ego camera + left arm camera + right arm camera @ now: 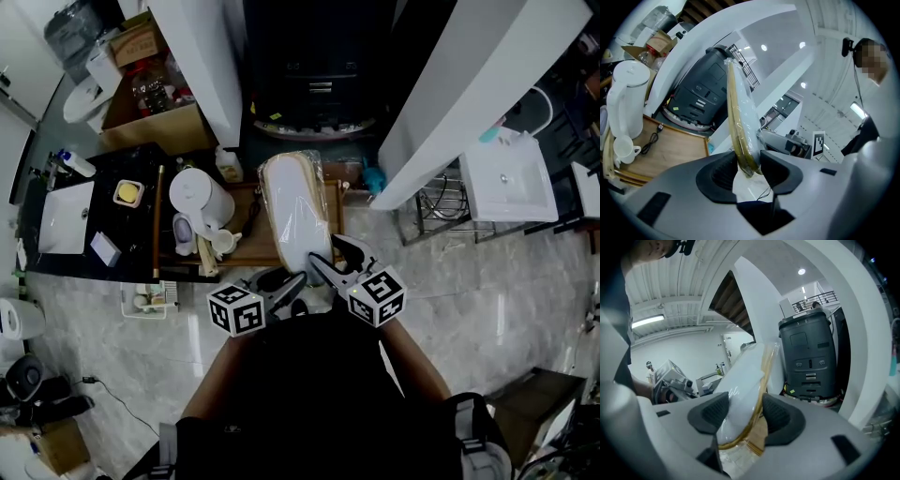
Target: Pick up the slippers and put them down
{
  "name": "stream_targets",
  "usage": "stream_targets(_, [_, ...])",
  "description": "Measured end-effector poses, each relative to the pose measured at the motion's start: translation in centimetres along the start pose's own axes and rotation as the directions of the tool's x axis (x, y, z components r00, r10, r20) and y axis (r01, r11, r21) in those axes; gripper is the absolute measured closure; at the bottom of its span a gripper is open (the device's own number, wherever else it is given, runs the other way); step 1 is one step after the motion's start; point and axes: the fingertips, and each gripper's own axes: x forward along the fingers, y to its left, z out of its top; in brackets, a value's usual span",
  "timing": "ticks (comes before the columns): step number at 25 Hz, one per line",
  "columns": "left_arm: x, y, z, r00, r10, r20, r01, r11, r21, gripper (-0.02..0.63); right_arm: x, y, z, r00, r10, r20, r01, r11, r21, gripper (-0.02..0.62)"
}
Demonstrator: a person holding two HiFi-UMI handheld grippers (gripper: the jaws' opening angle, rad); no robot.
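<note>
A pair of white slippers with tan soles, sealed in clear plastic, hangs in the air above a low wooden table. Both grippers hold its near end. My left gripper is shut on the near-left edge; in the left gripper view the pack stands edge-on between the pads, left gripper. My right gripper is shut on the near-right edge; in the right gripper view the slippers rise tilted from between the pads, right gripper.
On the wooden table stand a white kettle and a white cup. Behind it is a black machine between two white slanted pillars. A black counter with a sink is left, a white basin right.
</note>
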Motion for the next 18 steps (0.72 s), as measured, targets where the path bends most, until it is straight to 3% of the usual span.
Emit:
stream_targets(5, [0.0,0.4,-0.7,1.0,0.003,-0.012,-0.004,0.999,-0.037,0.448,0.2,0.3,-0.7,1.0,-0.007,-0.014,0.007,1.0,-0.008,0.364])
stream_targets(18, [-0.3,0.3,-1.4,1.0,0.015,-0.011,-0.016,0.999,-0.04,0.448,0.0,0.8,-1.1,1.0,0.013,-0.029,-0.013,1.0,-0.024,0.364])
